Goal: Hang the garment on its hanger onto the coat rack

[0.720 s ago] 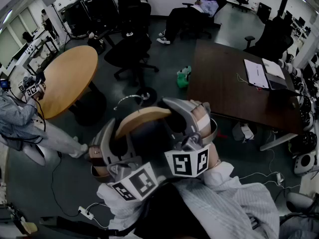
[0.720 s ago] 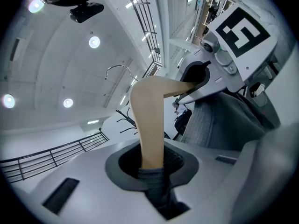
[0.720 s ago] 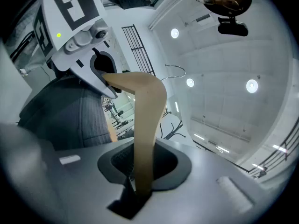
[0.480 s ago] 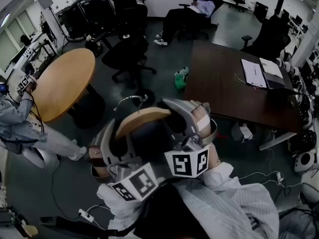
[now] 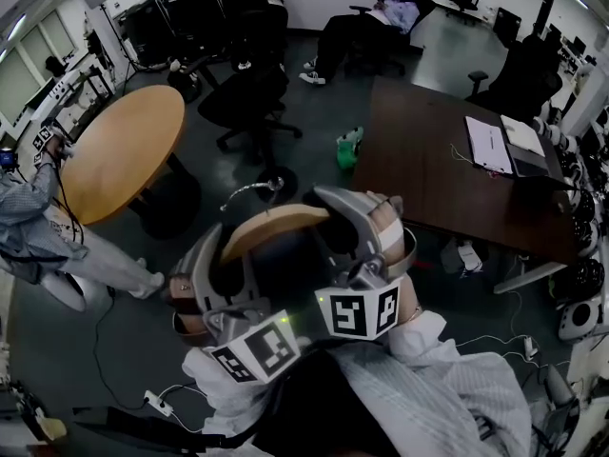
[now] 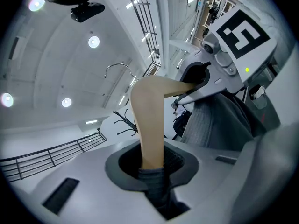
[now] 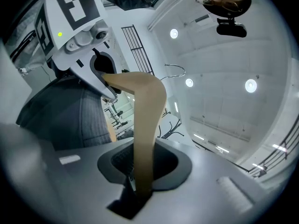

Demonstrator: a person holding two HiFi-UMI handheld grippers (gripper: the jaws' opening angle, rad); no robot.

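We pinch the wooden hanger (image 5: 276, 224), garment (image 5: 281, 269) on it, in left gripper (image 6: 152, 167) and right gripper (image 7: 142, 171); hooking it onto the coat rack (image 6: 125, 120) well beyond the jaws remains.

Tan hanger (image 6: 149, 125), dark grey finely striped garment (image 7: 70, 120) — round table (image 5: 124, 150) orange-brown, long table (image 5: 428, 160) dark brown.
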